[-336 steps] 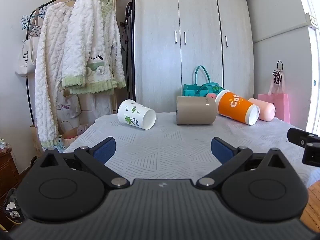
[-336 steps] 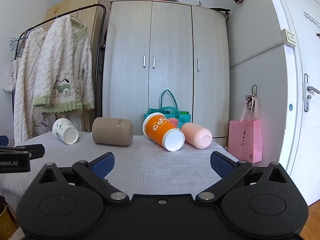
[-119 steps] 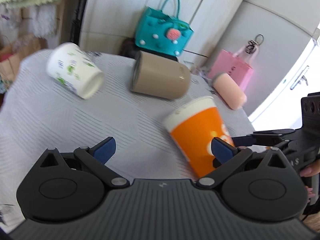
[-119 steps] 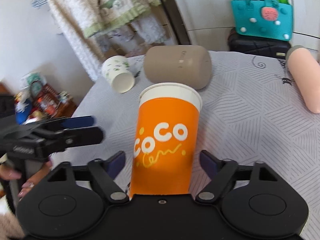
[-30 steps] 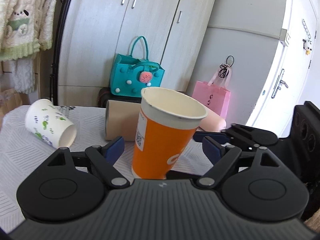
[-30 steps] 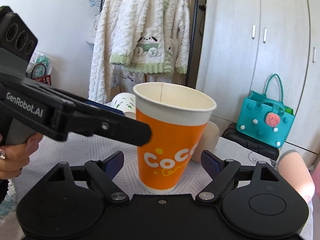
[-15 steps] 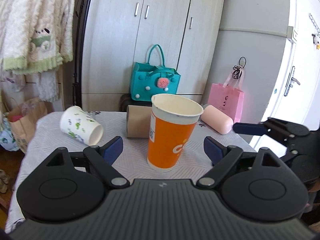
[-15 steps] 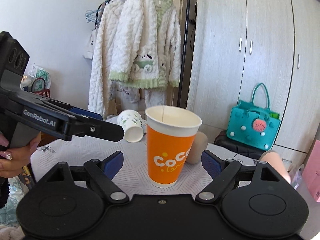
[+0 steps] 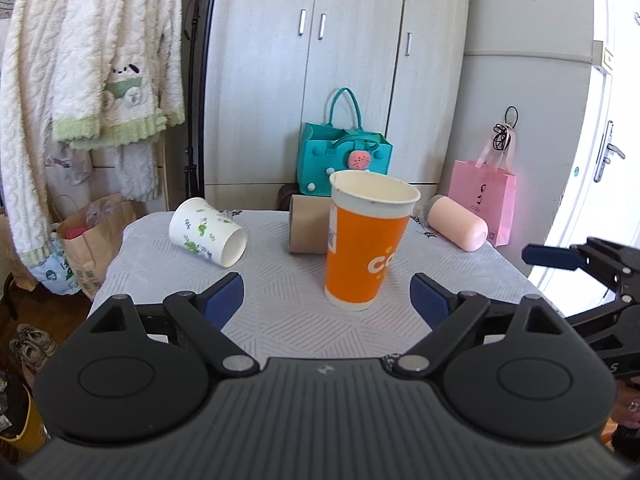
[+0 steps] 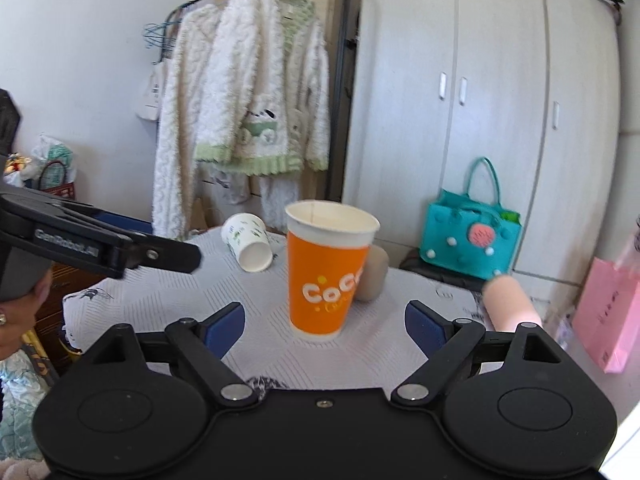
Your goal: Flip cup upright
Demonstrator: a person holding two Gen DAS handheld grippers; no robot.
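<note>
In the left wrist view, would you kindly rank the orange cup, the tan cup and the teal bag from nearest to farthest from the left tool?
1. Orange cup: upright, just ahead of the open left tool.
2. Tan cup: on its side, behind the orange one.
3. Teal bag: beyond the table, by the wardrobe.

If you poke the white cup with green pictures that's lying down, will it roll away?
Probably yes. The white cup lies on its side on the tablecloth, so a nudge would likely set it rolling. It narrows toward its base, so it would probably curve rather than go straight. It looks like thin paper and seems empty, so it is likely light and easy to squash.
</note>
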